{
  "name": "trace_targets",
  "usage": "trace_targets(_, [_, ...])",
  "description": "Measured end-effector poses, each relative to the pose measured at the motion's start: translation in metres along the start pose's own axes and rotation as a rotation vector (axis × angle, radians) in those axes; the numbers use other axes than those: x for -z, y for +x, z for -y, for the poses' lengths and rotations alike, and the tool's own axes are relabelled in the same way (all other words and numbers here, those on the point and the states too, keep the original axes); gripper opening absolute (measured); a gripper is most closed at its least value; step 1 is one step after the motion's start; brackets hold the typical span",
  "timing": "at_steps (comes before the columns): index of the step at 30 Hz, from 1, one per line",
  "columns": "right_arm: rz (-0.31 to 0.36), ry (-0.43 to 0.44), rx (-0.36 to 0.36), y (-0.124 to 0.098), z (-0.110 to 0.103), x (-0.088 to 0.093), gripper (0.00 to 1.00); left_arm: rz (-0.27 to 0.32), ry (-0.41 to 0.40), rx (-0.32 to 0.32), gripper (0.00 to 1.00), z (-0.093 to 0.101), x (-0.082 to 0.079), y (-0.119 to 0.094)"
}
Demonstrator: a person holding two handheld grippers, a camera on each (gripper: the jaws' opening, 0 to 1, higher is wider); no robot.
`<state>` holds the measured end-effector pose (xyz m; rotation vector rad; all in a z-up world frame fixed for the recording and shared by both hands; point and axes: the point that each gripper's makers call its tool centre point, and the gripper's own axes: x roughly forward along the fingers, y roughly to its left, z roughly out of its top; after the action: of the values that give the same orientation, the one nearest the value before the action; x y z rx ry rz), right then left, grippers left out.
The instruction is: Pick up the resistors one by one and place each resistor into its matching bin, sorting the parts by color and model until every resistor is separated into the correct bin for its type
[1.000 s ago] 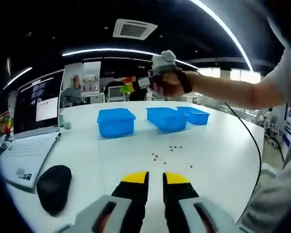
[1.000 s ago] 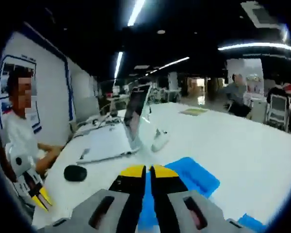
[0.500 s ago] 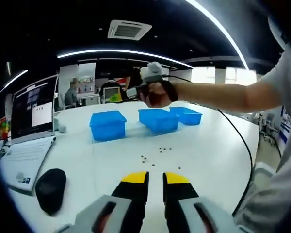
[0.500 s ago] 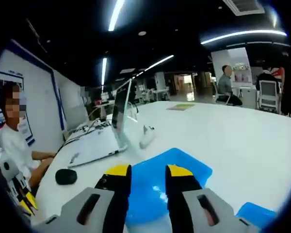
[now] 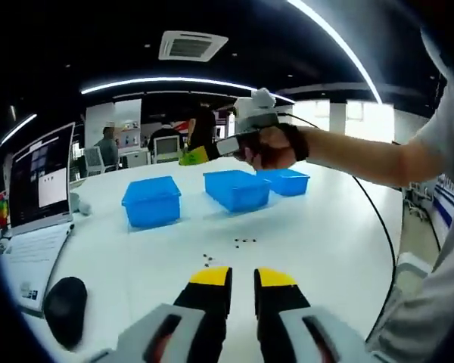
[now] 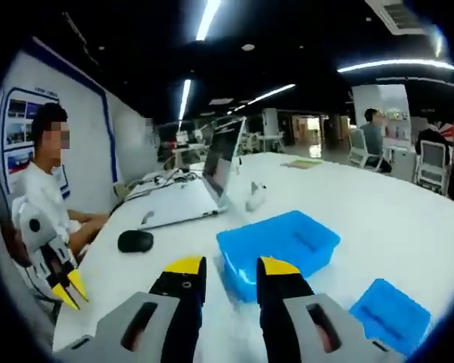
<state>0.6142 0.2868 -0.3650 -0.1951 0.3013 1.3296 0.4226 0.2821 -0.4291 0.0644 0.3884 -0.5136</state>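
Several small dark resistors lie scattered on the white table, a short way ahead of my left gripper. It hovers low, jaws a little apart, nothing between them. Three blue bins stand in a row behind: left bin, middle bin, right bin. A hand holds my right gripper in the air above and behind the middle bin. In the right gripper view my right gripper is open and empty over a blue bin. Another blue bin sits lower right. My left gripper appears far left.
An open laptop and a black mouse lie at the table's left. From the right gripper view, the laptop, mouse and a small white object lie beyond the bin. A cable trails from the right arm.
The right gripper's jaws went from nearly shut to open, and it has drawn back so the bin sits further ahead. The hand holding it shifted right above the bins. Left jaws unchanged.
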Motion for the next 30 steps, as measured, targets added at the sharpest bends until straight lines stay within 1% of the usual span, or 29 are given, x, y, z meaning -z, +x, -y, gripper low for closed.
trace_targets(1, [-0.012,-0.032,-0.008,-0.002,0.002,0.000,0.29,-0.002,0.002,-0.002,0.15,-0.001,0.000,0.002])
trace_targets(2, [-0.019,-0.054,-0.018,-0.006,-0.001,0.000,0.29,-0.003,0.002,-0.003,0.15,-0.002,-0.001,0.003])
trace_targets(3, [-0.025,-0.057,-0.026,-0.013,-0.013,0.001,0.29,-0.002,-0.001,-0.003,0.15,-0.002,-0.003,0.005])
trace_targets(4, [-0.043,-0.056,-0.039,-0.017,-0.019,0.004,0.29,-0.002,-0.005,-0.002,0.15,-0.002,-0.004,0.006])
trace_targets(5, [-0.080,-0.042,-0.053,-0.021,-0.022,0.011,0.29,-0.003,-0.007,0.001,0.15,-0.001,-0.005,0.007])
trace_targets(6, [-0.105,-0.047,-0.055,-0.024,-0.026,0.015,0.29,-0.002,-0.006,0.004,0.15,0.000,-0.006,0.008])
trace_targets(7, [-0.120,-0.063,-0.059,-0.027,-0.030,0.018,0.29,-0.001,-0.005,0.007,0.15,0.001,-0.007,0.009])
trace_targets(8, [-0.136,-0.103,-0.074,-0.032,-0.037,0.022,0.29,-0.003,-0.003,0.012,0.15,0.003,-0.007,0.011])
trace_targets(10, [-0.158,-0.135,-0.090,-0.039,-0.047,0.028,0.29,-0.006,0.001,0.022,0.15,0.005,-0.006,0.014])
trace_targets(13, [-0.211,-0.192,-0.100,-0.049,-0.051,0.042,0.29,-0.006,0.003,0.029,0.15,0.005,-0.007,0.017])
trace_targets(14, [-0.218,-0.197,-0.100,-0.050,-0.052,0.044,0.29,-0.005,0.002,0.029,0.15,0.005,-0.007,0.017])
trace_targets(16, [-0.263,-0.251,-0.092,-0.058,-0.054,0.052,0.29,-0.007,-0.001,0.031,0.15,0.005,-0.007,0.019])
trace_targets(18, [-0.281,-0.292,-0.092,-0.063,-0.056,0.054,0.29,-0.005,0.001,0.032,0.15,0.004,-0.008,0.019])
trace_targets(19, [-0.285,-0.299,-0.092,-0.066,-0.056,0.054,0.29,-0.003,0.004,0.033,0.15,0.004,-0.009,0.019])
trace_targets(22, [-0.312,-0.323,-0.126,-0.068,-0.056,0.057,0.29,-0.004,0.009,0.030,0.15,0.003,-0.009,0.019])
trace_targets(23, [-0.331,-0.339,-0.143,-0.069,-0.056,0.059,0.29,-0.005,0.009,0.026,0.15,0.002,-0.009,0.019])
trace_targets(25, [-0.382,-0.369,-0.161,-0.067,-0.054,0.064,0.29,-0.004,0.013,0.018,0.15,0.001,-0.010,0.016])
trace_targets(27, [-0.434,-0.392,-0.207,-0.065,-0.058,0.071,0.29,0.000,0.018,0.009,0.15,0.000,-0.009,0.013])
trace_targets(30, [-0.510,-0.417,-0.280,-0.062,-0.066,0.084,0.27,-0.005,0.005,-0.008,0.15,-0.004,-0.003,0.009])
